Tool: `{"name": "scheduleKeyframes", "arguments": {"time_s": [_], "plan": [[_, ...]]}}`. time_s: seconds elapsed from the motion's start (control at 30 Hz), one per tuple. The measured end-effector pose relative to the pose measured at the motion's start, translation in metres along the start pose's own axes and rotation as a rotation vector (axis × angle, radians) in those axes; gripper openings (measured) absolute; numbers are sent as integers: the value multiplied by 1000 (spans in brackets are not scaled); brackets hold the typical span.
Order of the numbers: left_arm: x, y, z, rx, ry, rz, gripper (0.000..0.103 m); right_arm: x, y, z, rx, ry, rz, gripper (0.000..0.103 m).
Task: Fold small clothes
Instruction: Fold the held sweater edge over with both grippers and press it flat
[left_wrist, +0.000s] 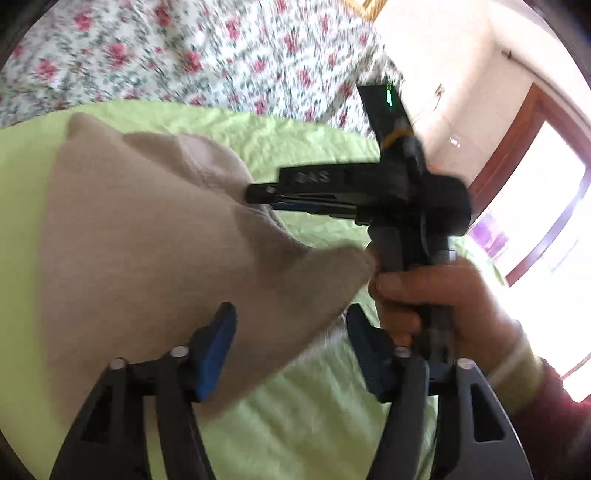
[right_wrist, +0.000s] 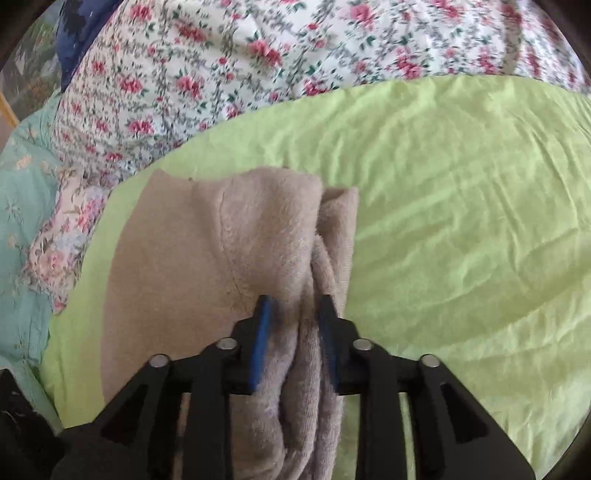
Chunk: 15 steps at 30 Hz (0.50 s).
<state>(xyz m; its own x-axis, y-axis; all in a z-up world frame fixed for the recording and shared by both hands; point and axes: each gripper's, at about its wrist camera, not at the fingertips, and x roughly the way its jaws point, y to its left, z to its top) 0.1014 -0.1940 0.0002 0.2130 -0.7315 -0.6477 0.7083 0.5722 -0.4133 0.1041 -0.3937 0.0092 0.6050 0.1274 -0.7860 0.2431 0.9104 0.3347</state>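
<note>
A beige fleece garment lies on a light green sheet, partly lifted. My left gripper is open, its blue pads wide apart, with a fold of the garment hanging between them. My right gripper is shut on a bunched fold of the same garment and holds it up off the green sheet. In the left wrist view the right gripper comes in from the right, held by a hand, with its tips at the cloth.
A floral bedspread lies beyond the green sheet. A teal floral cloth is at the left. A bright window with a wooden frame is at the right.
</note>
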Motion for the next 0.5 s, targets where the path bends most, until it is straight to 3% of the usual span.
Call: {"name": "scheduleKeyframes", "arguments": {"time_s": [0.07,0.2,0.27,0.4,0.5], "plan": [[-29,12,-3,-6,-36,32,84,-9,-2,-3,21,-17,4,61],[-58,49,4,-73,-88,111,92,-17,-3,-9,36,-16,48,77],[-53,75,13,-126,-78,140,97,-10,-3,-10,37,10,70,77],[-14,129,33,-262,9,70,97,10,-9,-5,68,57,101,77],[23,156,36,-305,93,58,97,28,-14,-3,87,102,121,77]]}}
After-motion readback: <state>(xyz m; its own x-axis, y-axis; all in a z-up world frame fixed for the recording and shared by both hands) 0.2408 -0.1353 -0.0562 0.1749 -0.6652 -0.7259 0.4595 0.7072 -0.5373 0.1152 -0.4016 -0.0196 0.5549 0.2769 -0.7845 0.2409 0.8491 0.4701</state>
